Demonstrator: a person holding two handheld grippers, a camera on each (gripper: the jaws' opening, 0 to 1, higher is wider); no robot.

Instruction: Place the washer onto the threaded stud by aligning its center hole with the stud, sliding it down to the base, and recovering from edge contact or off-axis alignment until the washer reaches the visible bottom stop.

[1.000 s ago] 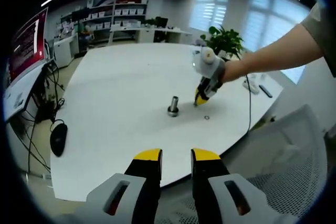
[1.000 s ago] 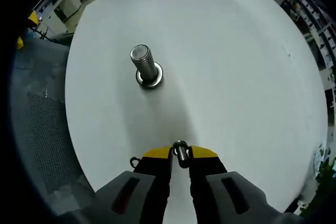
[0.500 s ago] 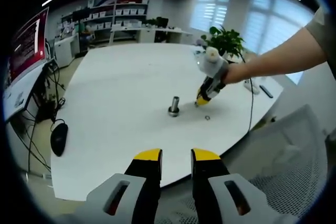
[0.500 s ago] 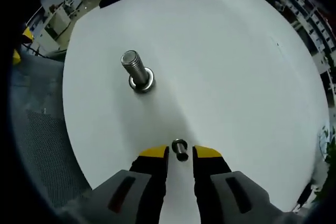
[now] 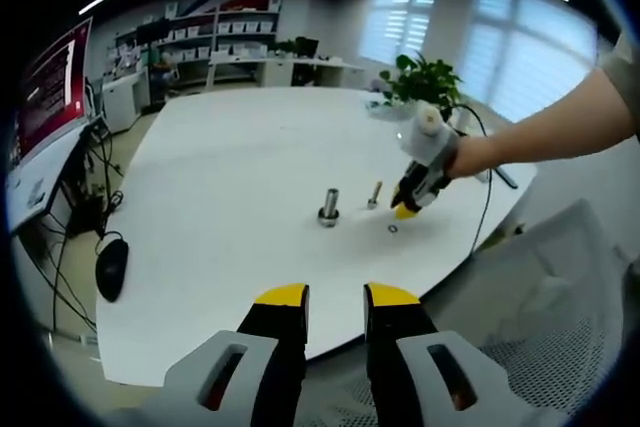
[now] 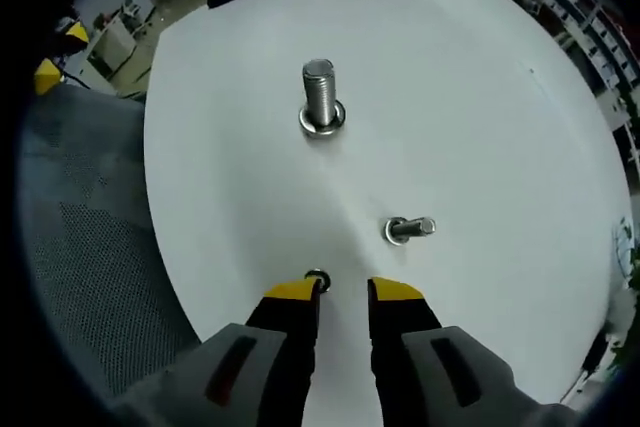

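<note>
A large threaded stud [image 5: 329,203] [image 6: 320,95] stands upright mid-table on a wide ring base. Close to it a small bolt [image 5: 375,194] [image 6: 406,230] stands head-down on the white table [image 5: 220,167]. The washer [image 5: 392,229] [image 6: 317,277], a small metal ring, lies flat near the table's edge. My right gripper [image 5: 410,209] [image 6: 342,292], held by a hand, hovers open just above the table; the washer sits at the tip of its left finger, outside the jaws. My left gripper [image 5: 335,297] is open and holds nothing, off the table's near edge.
A black mouse [image 5: 111,263] lies at the table's left edge, with a monitor [image 5: 45,97] and cables beyond. A grey mesh chair [image 5: 560,307] [image 6: 90,277] stands by the table's edge. A potted plant [image 5: 425,77] and a black cable [image 5: 478,197] are behind the right gripper.
The right gripper, shut on the small bolt a second ago, has opened and left it standing on the table. It has then drawn back toward the washer. The left gripper has not moved.
</note>
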